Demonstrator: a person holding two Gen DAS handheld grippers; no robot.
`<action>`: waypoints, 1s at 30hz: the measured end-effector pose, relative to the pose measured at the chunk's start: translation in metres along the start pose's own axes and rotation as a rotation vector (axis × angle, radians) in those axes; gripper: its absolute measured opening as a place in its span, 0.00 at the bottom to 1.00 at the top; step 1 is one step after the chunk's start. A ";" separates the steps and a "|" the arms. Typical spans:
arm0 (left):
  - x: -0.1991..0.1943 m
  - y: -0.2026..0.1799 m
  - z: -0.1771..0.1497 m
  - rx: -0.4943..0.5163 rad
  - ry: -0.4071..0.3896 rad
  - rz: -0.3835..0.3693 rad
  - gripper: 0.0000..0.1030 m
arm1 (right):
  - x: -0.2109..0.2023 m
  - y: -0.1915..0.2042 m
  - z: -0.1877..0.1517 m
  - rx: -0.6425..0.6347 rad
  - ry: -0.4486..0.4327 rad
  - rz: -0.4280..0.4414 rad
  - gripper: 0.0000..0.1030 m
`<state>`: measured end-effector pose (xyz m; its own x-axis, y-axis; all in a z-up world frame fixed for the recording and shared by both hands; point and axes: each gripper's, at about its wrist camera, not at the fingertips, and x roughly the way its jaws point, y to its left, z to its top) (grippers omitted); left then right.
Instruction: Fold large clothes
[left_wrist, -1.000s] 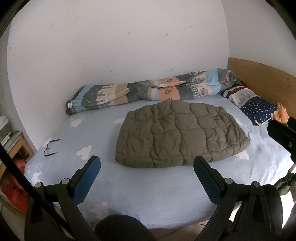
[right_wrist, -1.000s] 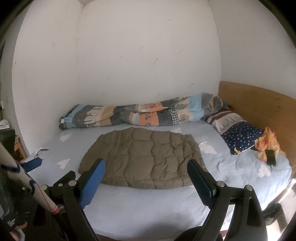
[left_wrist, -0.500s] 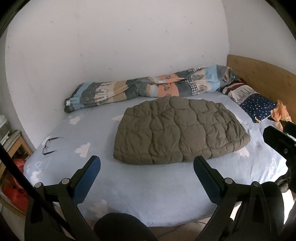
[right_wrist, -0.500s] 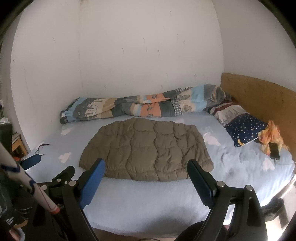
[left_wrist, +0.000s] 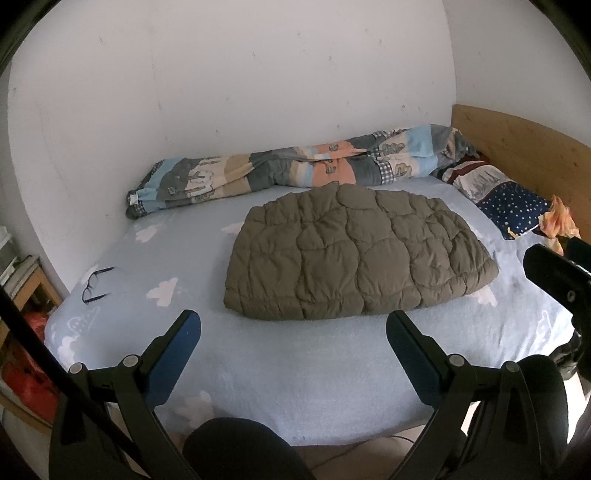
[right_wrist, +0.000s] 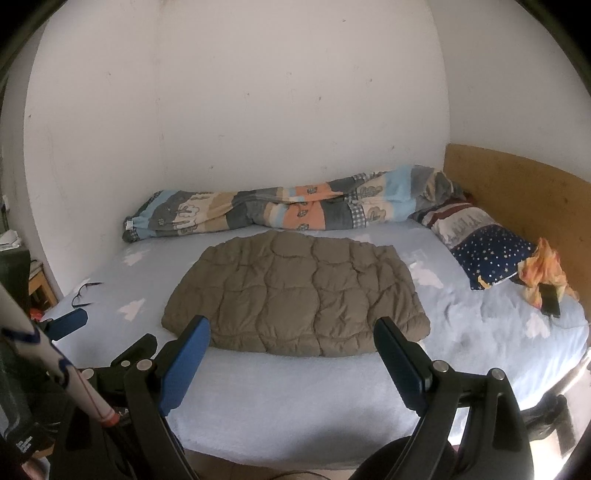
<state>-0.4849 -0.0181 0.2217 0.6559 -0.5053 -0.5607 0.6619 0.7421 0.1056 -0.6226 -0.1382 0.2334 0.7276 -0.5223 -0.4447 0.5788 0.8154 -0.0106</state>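
Your left gripper (left_wrist: 293, 325) hangs over the near edge of the bed (left_wrist: 295, 387) with its jaws spread wide and nothing between them; your right gripper (right_wrist: 291, 330) is spread just as wide and also empty, its blue fingertips (right_wrist: 194, 334) overlapping the near hem of the jacket (right_wrist: 295, 295) in that view, though you cannot tell whether they touch it. The jacket, an olive quilted piece, lies flat in the middle of the bed, apart from everything else. Behind the jacket, a rolled patchwork duvet (left_wrist: 295, 170) runs along the wall. To the jacket's right, near the wooden headboard (right_wrist: 517, 192), sit a starry pillow (right_wrist: 491, 254), an orange cloth (right_wrist: 543, 273) just beside it, and a dark phone (right_wrist: 550, 301) resting against that cloth. To the jacket's left, glasses (left_wrist: 96, 284) lie on the sheet near the bed's edge. The sheet between the jacket and both grippers is bare.
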 end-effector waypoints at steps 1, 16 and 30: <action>0.001 0.000 0.000 -0.002 0.002 0.000 0.97 | 0.000 0.000 0.000 0.002 0.002 0.000 0.90; 0.011 -0.002 -0.004 0.004 0.036 -0.004 0.97 | 0.010 -0.002 -0.005 0.015 0.030 0.000 0.90; 0.016 -0.003 -0.006 0.000 0.053 0.005 0.97 | 0.014 -0.003 -0.007 0.021 0.048 0.000 0.90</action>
<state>-0.4789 -0.0255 0.2077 0.6395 -0.4775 -0.6025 0.6585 0.7446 0.1088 -0.6163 -0.1464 0.2208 0.7093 -0.5096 -0.4871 0.5870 0.8095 0.0078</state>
